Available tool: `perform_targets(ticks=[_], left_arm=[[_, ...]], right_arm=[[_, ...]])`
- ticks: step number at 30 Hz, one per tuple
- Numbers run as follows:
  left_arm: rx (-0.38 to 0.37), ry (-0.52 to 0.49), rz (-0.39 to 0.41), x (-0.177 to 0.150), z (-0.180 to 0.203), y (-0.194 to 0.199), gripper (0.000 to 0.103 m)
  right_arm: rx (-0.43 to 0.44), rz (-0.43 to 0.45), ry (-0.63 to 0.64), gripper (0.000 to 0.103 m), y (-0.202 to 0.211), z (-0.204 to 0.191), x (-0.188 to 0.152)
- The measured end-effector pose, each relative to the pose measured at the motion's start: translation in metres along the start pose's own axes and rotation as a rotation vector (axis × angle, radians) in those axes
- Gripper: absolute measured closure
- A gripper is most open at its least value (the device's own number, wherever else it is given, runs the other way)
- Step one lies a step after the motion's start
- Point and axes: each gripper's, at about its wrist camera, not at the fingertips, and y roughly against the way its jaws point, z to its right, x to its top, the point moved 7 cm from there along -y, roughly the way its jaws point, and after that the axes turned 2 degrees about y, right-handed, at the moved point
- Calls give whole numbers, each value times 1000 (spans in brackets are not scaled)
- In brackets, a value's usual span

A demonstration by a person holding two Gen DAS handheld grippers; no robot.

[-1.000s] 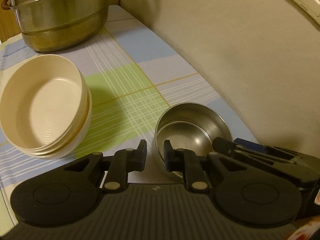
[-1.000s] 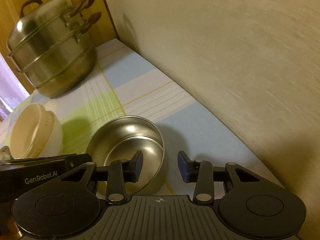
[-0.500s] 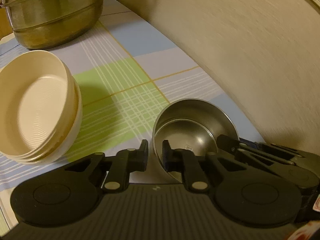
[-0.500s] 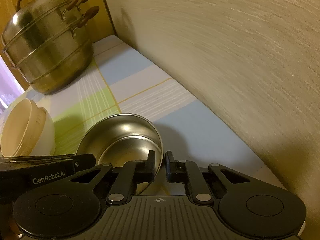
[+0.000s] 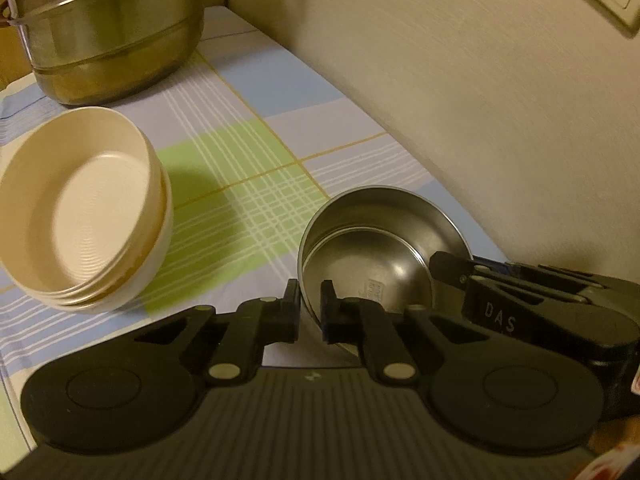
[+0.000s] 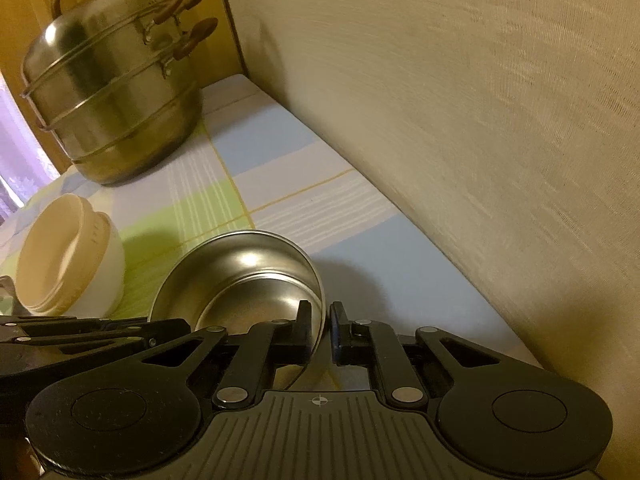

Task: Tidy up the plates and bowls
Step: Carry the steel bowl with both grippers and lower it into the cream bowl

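At your fingertips, the left gripper (image 5: 310, 306) and right gripper (image 6: 320, 330) each pinch opposite rims of the nested steel bowls (image 5: 380, 240): light, stiff, slippery, so keep gripping the rims. Beyond sit cream bowls (image 5: 86, 216).

The steamer pot (image 5: 108, 32) is cut off by the left wrist view's top edge; the cream bowls (image 5: 80, 216) are blurred there
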Motion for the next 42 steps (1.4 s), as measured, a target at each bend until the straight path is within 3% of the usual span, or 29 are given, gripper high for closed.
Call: perform_targets(ticks=[11, 25, 42], left_arm=[[-2, 47, 42, -10, -4, 45, 95], [78, 143, 113, -18, -33, 108, 94], [162, 250, 180, -2, -93, 141, 94]], right_arm=[[53, -12, 43, 94, 34, -20, 4], [173, 6, 149, 94, 72, -77, 16], [280, 23, 237, 94, 61, -150, 45]])
